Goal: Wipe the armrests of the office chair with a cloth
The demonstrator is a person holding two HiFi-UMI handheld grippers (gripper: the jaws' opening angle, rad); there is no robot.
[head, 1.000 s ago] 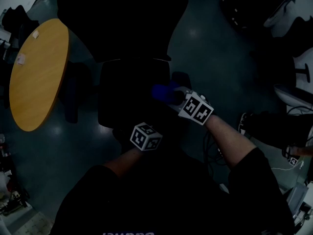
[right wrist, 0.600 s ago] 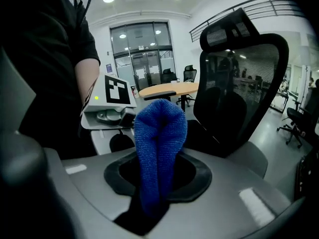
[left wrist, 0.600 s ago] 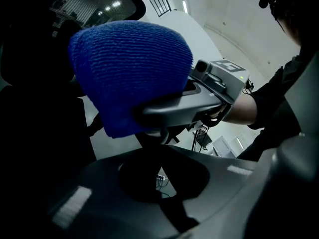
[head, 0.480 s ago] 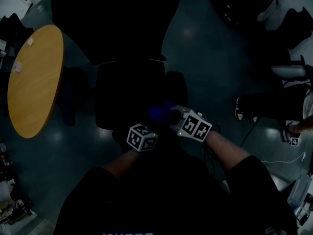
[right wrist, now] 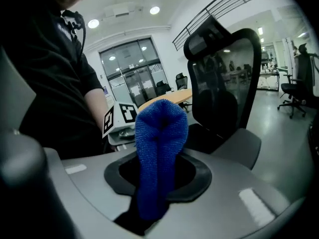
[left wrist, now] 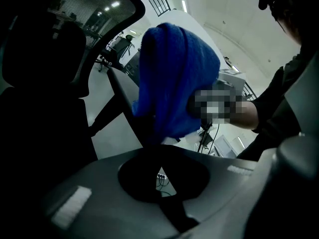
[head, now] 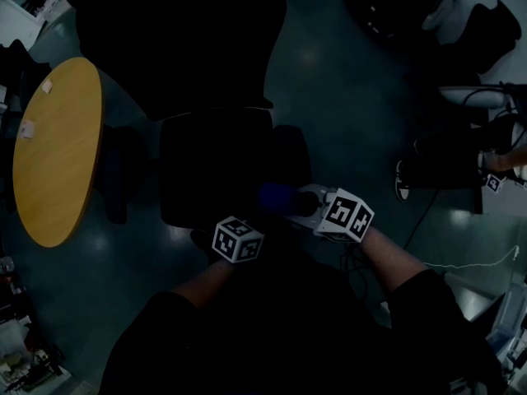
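The black office chair (head: 216, 164) stands below me, its right armrest (head: 290, 156) just beyond my hands. My right gripper (head: 303, 201) is shut on a folded blue cloth (head: 277, 196), held near the armrest's near end; contact is too dark to tell. In the right gripper view the cloth (right wrist: 158, 148) sticks up from the shut jaws of the right gripper (right wrist: 155, 195), with the chair's backrest (right wrist: 227, 78) beyond. My left gripper (head: 244, 222) hovers over the seat's front edge. In the left gripper view the left gripper (left wrist: 162, 185) is shut on nothing, and the cloth (left wrist: 174, 83) hangs before it.
A round wooden table (head: 53, 151) stands left of the chair, next to the left armrest (head: 115, 175). Cables (head: 461, 263) run over the floor at the right. Other chairs and a person's shoe (head: 402, 181) are at the far right.
My right gripper has drawn the blue cloth back toward me along the right armrest. The left gripper has stayed about where it was.
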